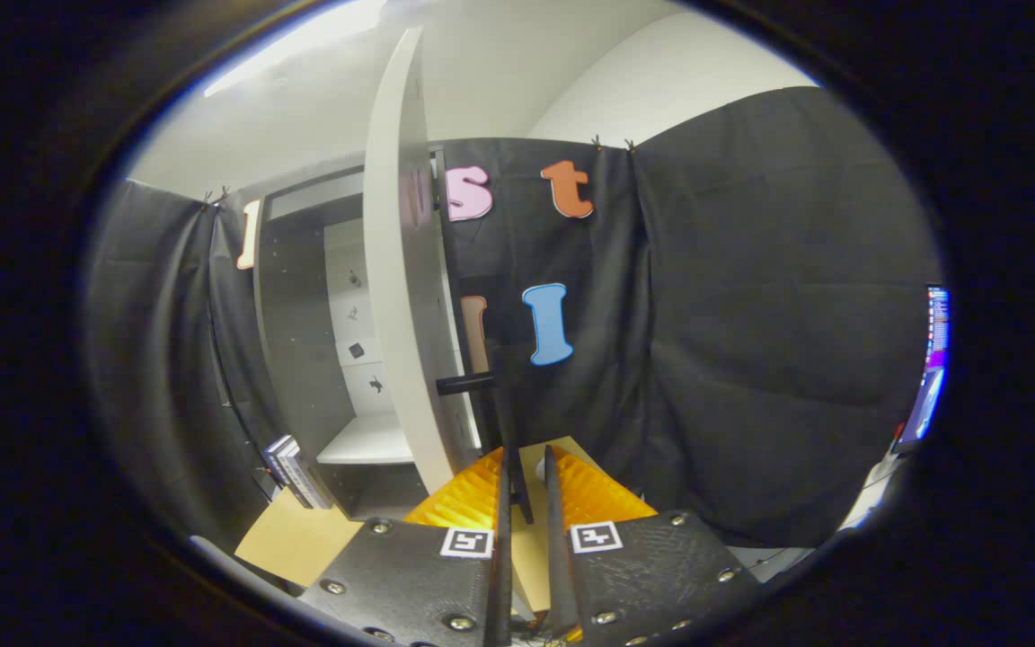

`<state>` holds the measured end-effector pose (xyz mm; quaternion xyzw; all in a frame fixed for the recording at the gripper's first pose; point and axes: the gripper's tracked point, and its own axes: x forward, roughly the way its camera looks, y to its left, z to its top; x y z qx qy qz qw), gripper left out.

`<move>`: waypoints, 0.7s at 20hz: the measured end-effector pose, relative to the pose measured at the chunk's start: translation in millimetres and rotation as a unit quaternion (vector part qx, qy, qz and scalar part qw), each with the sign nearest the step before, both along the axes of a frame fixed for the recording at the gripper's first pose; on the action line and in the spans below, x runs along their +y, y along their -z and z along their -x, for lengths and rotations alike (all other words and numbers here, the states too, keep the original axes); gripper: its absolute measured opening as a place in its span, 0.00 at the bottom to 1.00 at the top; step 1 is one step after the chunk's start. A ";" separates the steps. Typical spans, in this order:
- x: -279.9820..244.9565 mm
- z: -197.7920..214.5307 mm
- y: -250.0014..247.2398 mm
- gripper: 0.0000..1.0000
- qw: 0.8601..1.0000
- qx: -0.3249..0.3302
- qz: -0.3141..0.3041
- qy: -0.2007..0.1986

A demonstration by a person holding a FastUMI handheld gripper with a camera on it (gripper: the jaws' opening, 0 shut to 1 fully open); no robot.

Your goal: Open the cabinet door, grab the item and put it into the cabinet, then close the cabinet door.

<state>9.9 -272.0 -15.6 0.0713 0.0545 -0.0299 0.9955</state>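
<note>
Looking along the hand-held gripper (525,490), we see the black cloth wall (751,314) behind everything. Next largest is the cabinet (302,305) to the left and beyond the fingers: dark frame, open front, pale back panel with a few small dark marks we can't identify. Its white door (396,270) stands swung out toward us, seen nearly edge-on, rising well above the fingers. A white shelf (365,442) sits low inside the cabinet, bare as far as we can see.

A tan desk (297,539) surface lies below the cabinet, partly covered by the gripper body. A monitor (929,368) glows at the far right, well apart from the cabinet.

A dark bar handle (465,384) sticks out from the door's face, just ahead of and above the fingertips, not touching them as far as we can tell. A small stack of flat items (295,472), likely the task's thing, leans at the cabinet's lower left corner on the desk, left of the fingers.

Gripper fingers are nearly pressed together, a thin gap between them, pinching nothing.
</note>
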 end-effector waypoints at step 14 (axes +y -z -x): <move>158.0 18.7 26.8 0.49 0.997 -0.023 0.012 -0.072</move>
